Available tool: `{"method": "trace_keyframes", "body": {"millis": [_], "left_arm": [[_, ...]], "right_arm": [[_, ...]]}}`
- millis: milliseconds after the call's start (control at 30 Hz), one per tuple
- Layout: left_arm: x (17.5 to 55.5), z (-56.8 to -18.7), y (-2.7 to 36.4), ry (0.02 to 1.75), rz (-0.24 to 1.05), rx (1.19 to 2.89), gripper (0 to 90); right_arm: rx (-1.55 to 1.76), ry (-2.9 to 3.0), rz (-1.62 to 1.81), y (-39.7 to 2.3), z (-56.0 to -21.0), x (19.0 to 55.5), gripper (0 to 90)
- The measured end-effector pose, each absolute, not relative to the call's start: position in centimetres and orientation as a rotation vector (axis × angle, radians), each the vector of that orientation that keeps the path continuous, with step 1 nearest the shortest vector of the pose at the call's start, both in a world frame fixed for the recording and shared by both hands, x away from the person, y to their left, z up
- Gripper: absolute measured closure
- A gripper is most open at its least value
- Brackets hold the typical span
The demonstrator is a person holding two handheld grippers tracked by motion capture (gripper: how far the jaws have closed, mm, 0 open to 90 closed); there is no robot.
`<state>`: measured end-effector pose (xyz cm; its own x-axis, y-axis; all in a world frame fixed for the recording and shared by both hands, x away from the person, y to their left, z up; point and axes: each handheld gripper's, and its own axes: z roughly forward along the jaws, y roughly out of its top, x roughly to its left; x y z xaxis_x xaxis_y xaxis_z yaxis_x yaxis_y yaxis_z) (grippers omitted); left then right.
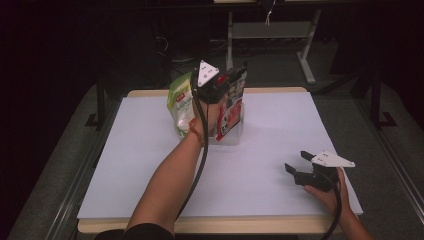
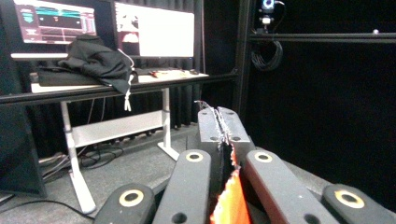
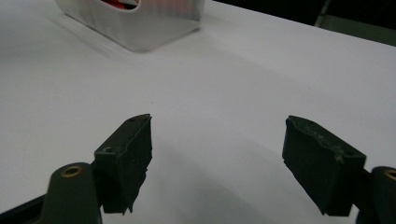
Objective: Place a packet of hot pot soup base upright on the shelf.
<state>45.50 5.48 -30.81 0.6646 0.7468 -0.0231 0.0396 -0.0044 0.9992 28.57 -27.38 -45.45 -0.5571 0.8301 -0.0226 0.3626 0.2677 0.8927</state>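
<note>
Dark room all around, with a white tabletop (image 1: 150, 165) in the middle and a desk with monitors (image 2: 154, 30) off in the background of the left gripper view. Your left claw (image 1: 235, 75) is up at the far end of the tabletop, clamped tight on the top edge of a red snack bag (image 1: 231, 107); in the left gripper view you can see the bag's crinkled edge (image 2: 229, 196) pinched right between the closed jaws. That bag stands upright in a clear plastic bin (image 1: 235, 136), and a green bag (image 1: 181, 102) sits just beside it on the left, touching your forearm. Your right claw (image 1: 295, 164) is down near the front right corner, well apart from the bin, jaws spread wide with nothing in them, hovering low over the bare white surface, pointing toward the bin (image 3: 135, 28).
</note>
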Motion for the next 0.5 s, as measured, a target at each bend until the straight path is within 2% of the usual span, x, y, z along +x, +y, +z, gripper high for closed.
{"method": "trace_keyframes", "body": {"millis": [100,200,267,500], "left_arm": [[45.2,-31.1,5.3,0.654,0.630,1.536,87.2],[44.9,-31.3,5.6,0.644,0.622,1.554,79.4],[44.5,-31.5,6.0,0.631,0.622,1.561,78.0],[42.1,-31.8,7.0,0.519,0.635,1.624,65.0]], "right_arm": [[1.078,2.050,1.241,-27.3,-45.4,28.6,23.5],[1.076,2.052,1.238,-27.3,-45.5,28.6,23.4],[1.078,2.054,1.238,-27.3,-45.5,28.6,23.5],[1.082,2.059,1.235,-27.3,-45.5,28.6,23.5]]}}
